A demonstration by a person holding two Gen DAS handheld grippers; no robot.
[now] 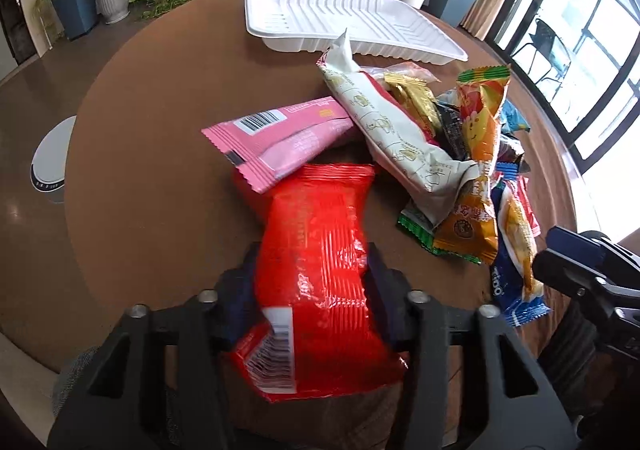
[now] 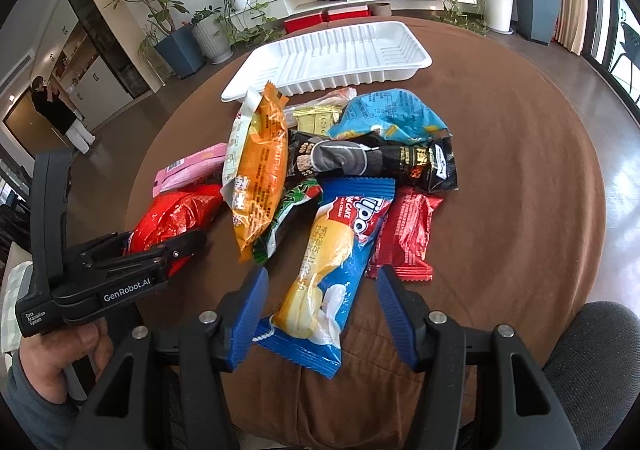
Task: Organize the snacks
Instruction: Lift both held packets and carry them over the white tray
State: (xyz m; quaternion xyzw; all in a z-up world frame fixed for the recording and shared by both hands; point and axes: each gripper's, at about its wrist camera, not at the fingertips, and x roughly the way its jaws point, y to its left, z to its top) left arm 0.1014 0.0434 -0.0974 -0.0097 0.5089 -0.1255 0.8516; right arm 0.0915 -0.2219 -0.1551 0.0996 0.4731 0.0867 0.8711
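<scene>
The left gripper [image 1: 312, 282] is shown closed about the waist of the red snack packet [image 1: 320, 270], the foil being pinched in between the two pads; the packet's barcoded end is seen nearest the camera and its far end is tucked under the pink packet [image 1: 276, 138]. For the lift to be done well, it is judged that the grip should be kept firm on the crinkled foil and the packet drawn clear of the pink one before it is carried. The right gripper [image 2: 320, 310] is shown partly open and empty, its blue pads [image 2: 252, 310] set either side of the blue cake packet [image 2: 324, 278] without being pressed on it. Beyond lies the heap: an orange packet [image 2: 260, 170], a black packet [image 2: 372, 160], a light blue packet [image 2: 392, 114] and a small dark red packet [image 2: 408, 234]. Farthest off on the brown round table [image 2: 500, 170], the empty white tray [image 2: 332, 54] is seen just behind the heap, well apart from both grippers
</scene>
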